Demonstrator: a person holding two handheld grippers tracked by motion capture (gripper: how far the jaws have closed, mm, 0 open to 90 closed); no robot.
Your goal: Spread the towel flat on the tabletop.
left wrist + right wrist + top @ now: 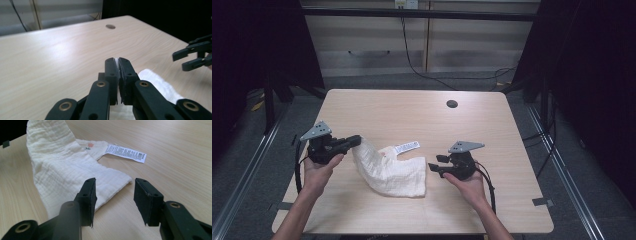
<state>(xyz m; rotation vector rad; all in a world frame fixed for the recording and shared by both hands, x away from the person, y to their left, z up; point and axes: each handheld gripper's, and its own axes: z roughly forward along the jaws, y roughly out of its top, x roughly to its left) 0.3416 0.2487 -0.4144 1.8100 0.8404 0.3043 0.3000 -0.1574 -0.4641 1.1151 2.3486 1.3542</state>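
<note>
Pale wood-grain table (pixel 377 107) carries the whole scene, with the person's forearms coming in over its near edge. Nearest on the right, the right hand (pixel 469 186) holds the right gripper (pixel 435 163) with its jaws apart and nothing between them; in the right gripper view they frame the near corner of a cream muslin cloth (pixel 389 172) without touching it. On the left, the left hand (pixel 318 172) holds the left gripper (pixel 356 140), whose jaws are pressed together on a thin edge of that cloth, lifting that end off the wood while the rest lies crumpled at the middle of the table. Just beyond the cloth its white care label (pixel 406 147) lies flat. Farther back, a round dark cable hole (pixel 452 104) sits near the far edge, and behind the table black cables (pixel 412 62) hang along a light wall.
</note>
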